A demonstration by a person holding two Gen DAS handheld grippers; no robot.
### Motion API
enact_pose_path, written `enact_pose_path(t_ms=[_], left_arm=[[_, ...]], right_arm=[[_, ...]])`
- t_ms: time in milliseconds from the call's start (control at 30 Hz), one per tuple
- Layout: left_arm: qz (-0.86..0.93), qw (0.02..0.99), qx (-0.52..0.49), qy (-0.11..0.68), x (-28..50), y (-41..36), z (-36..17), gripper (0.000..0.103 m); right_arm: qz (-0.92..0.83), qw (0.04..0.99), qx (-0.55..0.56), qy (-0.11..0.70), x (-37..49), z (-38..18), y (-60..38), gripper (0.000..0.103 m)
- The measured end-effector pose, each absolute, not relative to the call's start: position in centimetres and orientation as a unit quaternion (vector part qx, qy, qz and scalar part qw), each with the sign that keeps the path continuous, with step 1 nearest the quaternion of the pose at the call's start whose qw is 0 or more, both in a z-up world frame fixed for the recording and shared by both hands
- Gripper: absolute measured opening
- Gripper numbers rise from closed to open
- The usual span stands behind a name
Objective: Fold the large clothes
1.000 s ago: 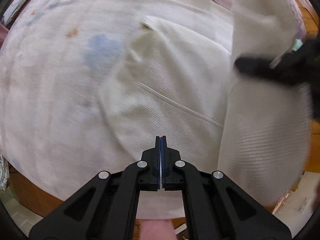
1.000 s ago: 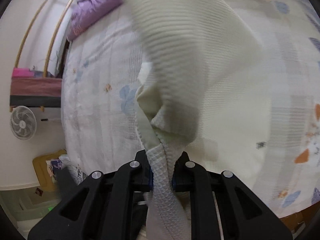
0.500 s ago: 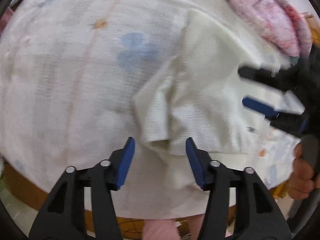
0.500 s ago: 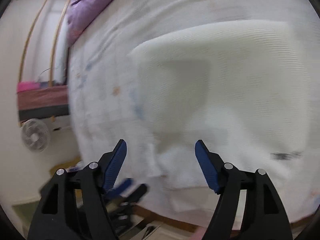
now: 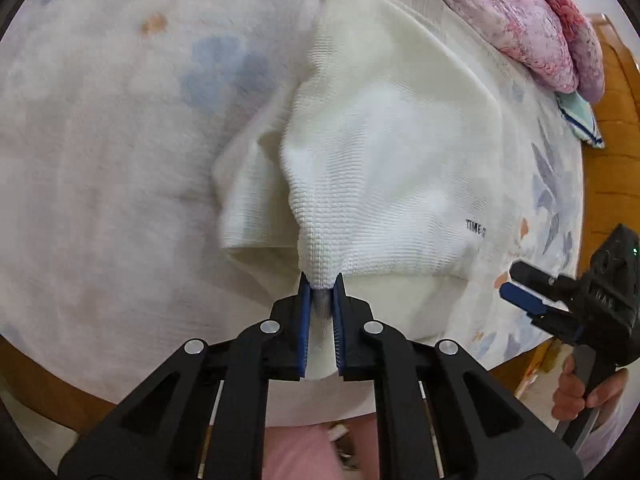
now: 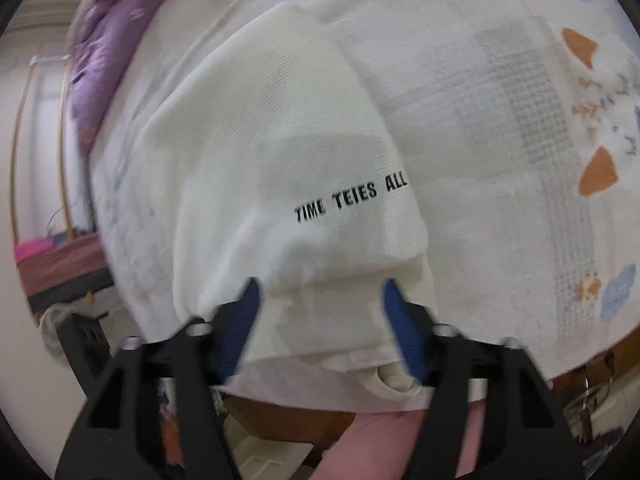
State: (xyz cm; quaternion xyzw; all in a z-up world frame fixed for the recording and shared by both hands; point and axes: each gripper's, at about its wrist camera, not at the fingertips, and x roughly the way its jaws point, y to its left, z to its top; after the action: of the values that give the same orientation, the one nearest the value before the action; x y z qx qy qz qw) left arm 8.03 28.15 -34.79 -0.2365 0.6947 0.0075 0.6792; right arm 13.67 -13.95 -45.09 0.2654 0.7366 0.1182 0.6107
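One garment [image 5: 384, 152]: a cream, ribbed knit top, partly folded, lying on the bed near its front edge. It carries one line of black print [image 6: 350, 200], cut off at the fold on its right in your right wrist view. One sleeve [image 5: 248, 204] sticks out on the left side of the bundle in your left wrist view.

Two grippers, one in each of your hands.
- Your left gripper [image 5: 320, 284]: the jaws have just been closing and now stand narrow, with one pinch of the garment's near hem drawn up between the two blue pads [image 5: 305, 312].
- Your right gripper [image 6: 320, 292]: the jaws have just been closing but stand apart. The folded near edge of the garment lies between the two blue pads [image 6: 404, 332], and neither pad presses on it. In the left wrist view this gripper sits off the garment's right corner, over the bedsheet.

One bedsheet [image 5: 100, 140]: white, with pale blue and orange flower prints.

Bedding heaped at the far side: one pink quilt [image 5: 516, 12] in the left wrist view, one purple quilt [image 6: 108, 52] in the right wrist view.

One hand [image 5: 584, 392], yours, is in view, wrapped round the right gripper's handle.

One fan [image 6: 54, 328], blurred, at the lower left of the right wrist view.
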Motion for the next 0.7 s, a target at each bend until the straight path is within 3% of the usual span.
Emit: enact_pose_path(t_ms=[33,167,233,300,400,467,600,700], left_arm=[[0.014,0.676,-0.234,0.698,8.2,28.7,-35.2,0.01],[0.019,0.659,-0.165,0.733,9.9,28.5,-40.1,0.01],[0.024,0.656,-0.114,0.746,10.7,27.4,-43.5,0.012],[0.029,0.648,-0.098,0.755,11.4,26.7,-45.7,0.016],[0.032,0.639,-0.075,0.764,11.5,26.3,-43.8,0.025],[0.044,0.636,-0.021,0.77,11.1,25.9,-41.9,0.055],[0.078,0.645,-0.039,0.759,11.4,26.5,-37.6,0.055],[0.085,0.672,-0.076,0.731,12.9,26.2,-34.9,0.054]], right_arm=[[0.129,0.612,0.254,0.738,13.5,-45.2,-13.4,0.022],[0.139,0.585,0.236,0.763,12.7,-48.4,-11.5,0.015],[0.107,0.573,0.179,0.792,12.1,-51.7,-10.1,0.002],[0.086,0.557,0.178,0.807,11.2,-55.7,-9.4,0.001],[0.068,0.548,0.186,0.813,11.9,-55.0,-9.6,0.001],[0.068,0.57,0.159,0.804,12.7,-52.4,-9.7,0.008],[0.066,0.622,0.141,0.767,16.1,-48.7,-10.6,0.009],[0.072,0.604,0.156,0.778,18.4,-51.4,-10.2,0.009]])
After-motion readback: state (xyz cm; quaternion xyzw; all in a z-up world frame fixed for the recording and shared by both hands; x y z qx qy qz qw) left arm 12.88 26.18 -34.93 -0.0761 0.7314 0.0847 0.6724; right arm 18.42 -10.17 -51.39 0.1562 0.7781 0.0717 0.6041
